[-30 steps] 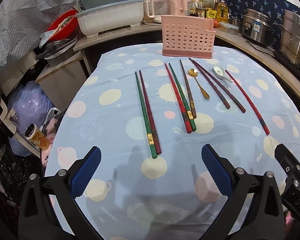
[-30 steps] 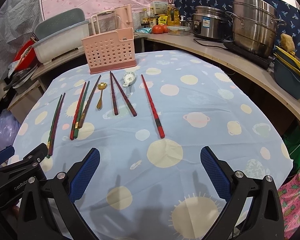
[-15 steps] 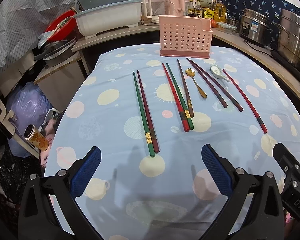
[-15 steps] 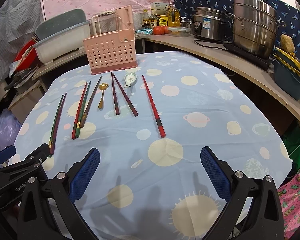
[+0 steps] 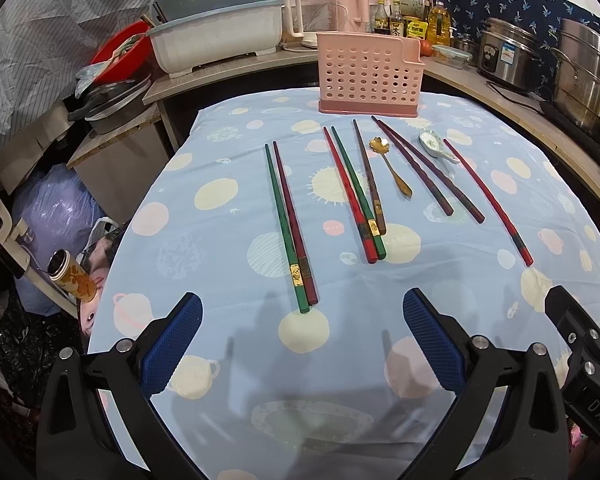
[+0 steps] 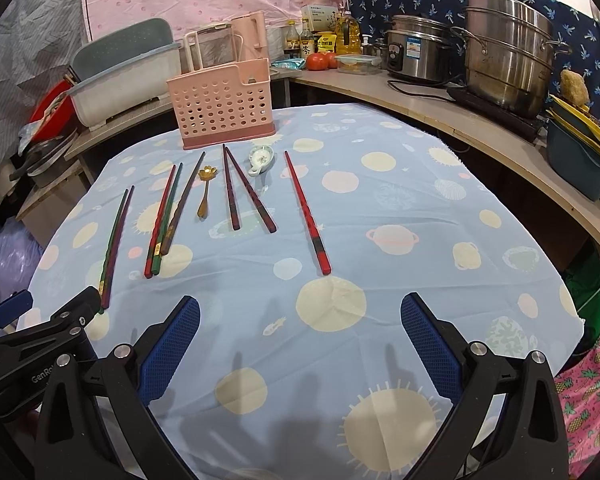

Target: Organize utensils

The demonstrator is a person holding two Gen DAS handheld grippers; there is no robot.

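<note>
Over the desk's point(image 5: 228, 240) near edge, the left hand-held gripper point(image 5: 302, 336) and right hand-held gripper point(image 6: 300, 334) hover level side by side, both with fingers spread wide and empty. Chopsticks point(image 5: 290, 224), a gold spoon point(image 5: 392, 168) and a ceramic spoon point(image 5: 434, 146) lie mid-desk, before the pink basket point(image 5: 370, 74) at the far edge.

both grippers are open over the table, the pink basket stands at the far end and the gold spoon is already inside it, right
Not quite. The gold spoon lies on the tablecloth among the chopsticks, as the left wrist view shows. The rest holds: left gripper and right gripper are open, and the pink basket stands at the far end.
</note>
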